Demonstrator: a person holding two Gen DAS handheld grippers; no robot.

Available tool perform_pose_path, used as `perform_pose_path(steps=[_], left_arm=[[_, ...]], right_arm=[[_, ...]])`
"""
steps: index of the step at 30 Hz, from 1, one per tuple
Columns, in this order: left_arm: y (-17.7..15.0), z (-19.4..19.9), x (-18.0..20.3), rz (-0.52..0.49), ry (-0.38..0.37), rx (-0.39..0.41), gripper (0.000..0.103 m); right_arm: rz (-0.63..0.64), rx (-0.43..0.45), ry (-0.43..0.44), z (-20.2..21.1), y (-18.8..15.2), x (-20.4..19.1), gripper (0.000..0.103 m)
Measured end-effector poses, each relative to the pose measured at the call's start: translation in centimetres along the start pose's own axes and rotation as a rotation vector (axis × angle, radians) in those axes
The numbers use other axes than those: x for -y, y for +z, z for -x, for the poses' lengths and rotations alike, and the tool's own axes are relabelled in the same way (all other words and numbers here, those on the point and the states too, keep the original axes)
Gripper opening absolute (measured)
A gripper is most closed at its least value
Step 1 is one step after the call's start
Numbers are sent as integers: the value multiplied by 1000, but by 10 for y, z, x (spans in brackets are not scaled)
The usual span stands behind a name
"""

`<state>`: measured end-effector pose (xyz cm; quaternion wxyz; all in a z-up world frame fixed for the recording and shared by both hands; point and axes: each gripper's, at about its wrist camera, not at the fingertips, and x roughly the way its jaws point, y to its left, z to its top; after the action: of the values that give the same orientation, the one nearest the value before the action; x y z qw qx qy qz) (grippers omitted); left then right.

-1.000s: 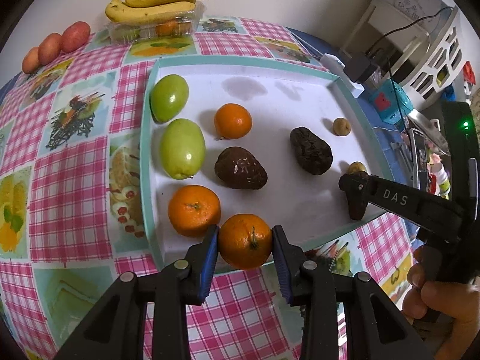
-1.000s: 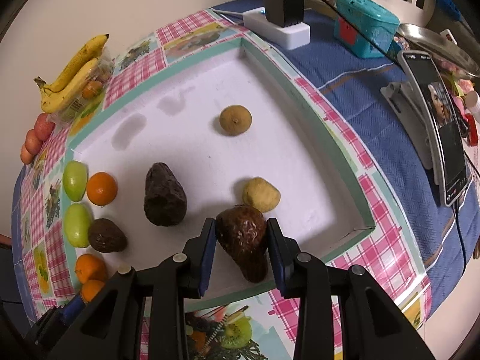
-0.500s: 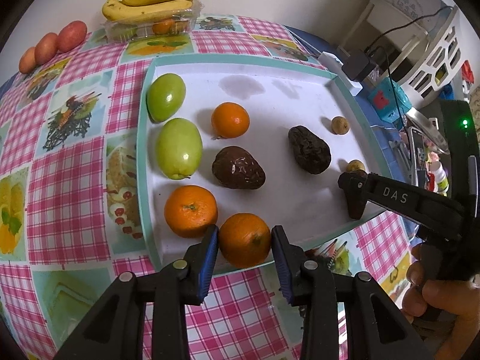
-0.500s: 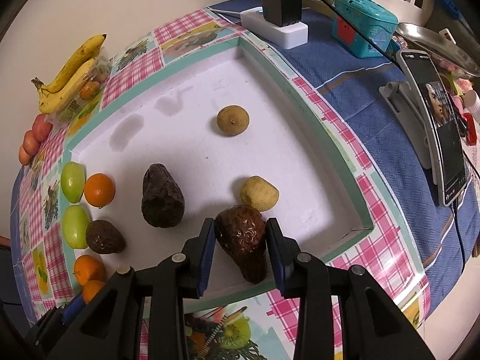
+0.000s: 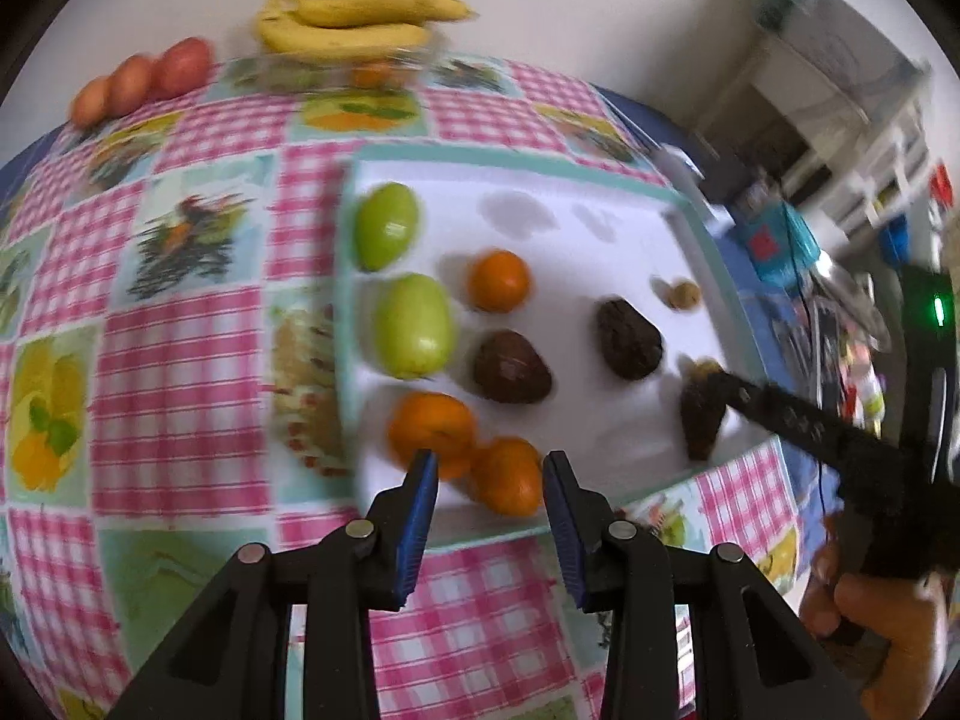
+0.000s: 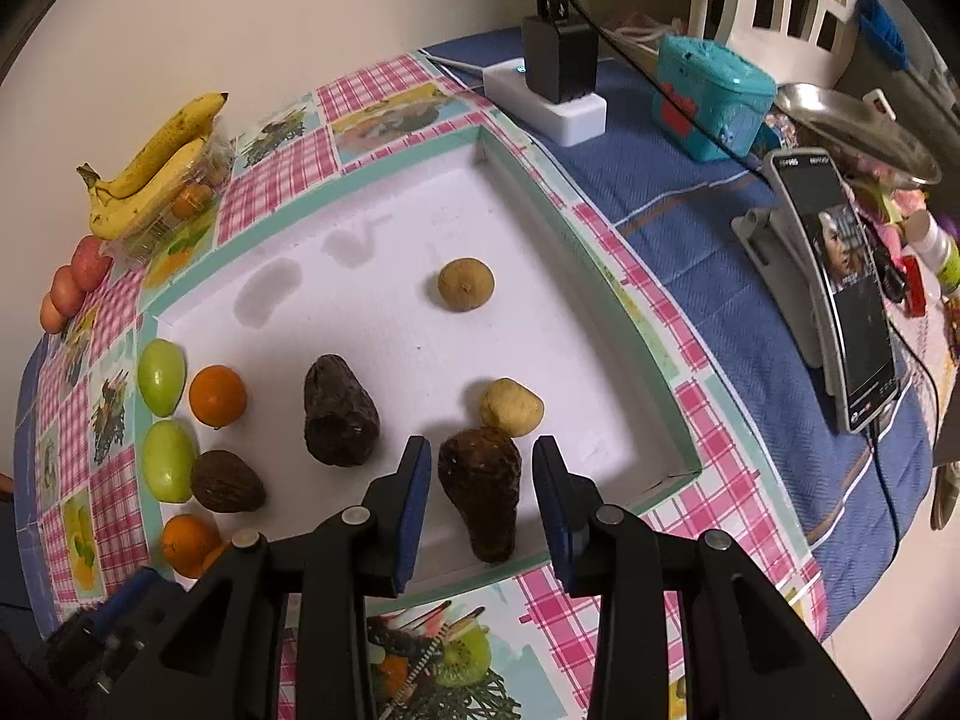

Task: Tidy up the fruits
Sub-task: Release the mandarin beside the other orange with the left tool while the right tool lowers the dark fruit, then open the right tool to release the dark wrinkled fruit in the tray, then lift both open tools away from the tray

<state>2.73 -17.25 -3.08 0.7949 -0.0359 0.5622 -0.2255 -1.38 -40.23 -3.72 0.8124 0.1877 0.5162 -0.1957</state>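
A white tray (image 5: pixel 570 252) with a teal rim holds the fruit. My left gripper (image 5: pixel 491 468) stands open at its near edge. An orange (image 5: pixel 507 474) lies just beyond the pads, loose, touching a second orange (image 5: pixel 429 429). Behind them are two green fruits (image 5: pixel 413 324), a third orange (image 5: pixel 499 280) and two dark avocados (image 5: pixel 510 366). My right gripper (image 6: pixel 481 462) is open around a third dark avocado (image 6: pixel 480 480), with a gap on each side; it lies on the tray (image 6: pixel 390 324). A small yellow-brown fruit (image 6: pixel 511 407) touches its far end. The left view is blurred.
Bananas (image 5: pixel 360 21) on a clear box and several red fruits (image 5: pixel 144 78) lie at the far edge of the checked cloth. Right of the tray stand a power strip with a charger (image 6: pixel 558 96), a teal box (image 6: pixel 708 93) and a phone on a stand (image 6: pixel 840 276). Another small fruit (image 6: pixel 465 283) sits mid-tray.
Both grippers have opened. The left one let go of the orange and the right one let go of the dark avocado; both fruits rest on the tray. The left camera has swung.
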Motion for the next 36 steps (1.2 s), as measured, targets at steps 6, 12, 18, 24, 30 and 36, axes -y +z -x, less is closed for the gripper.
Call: perform_pose_path(steps=[6,12,18,24,30,36], left_arm=[[6,14,-49,120,186,43,65],[8,26,-84,186,293,91,103],[8,31,-103,210,317,118,103],[6,33,-119,257,346,143,103],[2,37,-122,213,397,165,103],[0,55,-118,128,536,232,103]], right_arm=[[53,-6,11,1,-4,-17,48],[137,6,43,5,-10,-47,77],[211,29,45,6,-17,-67,89],[232,66,65,10,-22,-77,97],[273,75,68,11,-28,-89,97],[288,91,72,17,-33,-95,97]])
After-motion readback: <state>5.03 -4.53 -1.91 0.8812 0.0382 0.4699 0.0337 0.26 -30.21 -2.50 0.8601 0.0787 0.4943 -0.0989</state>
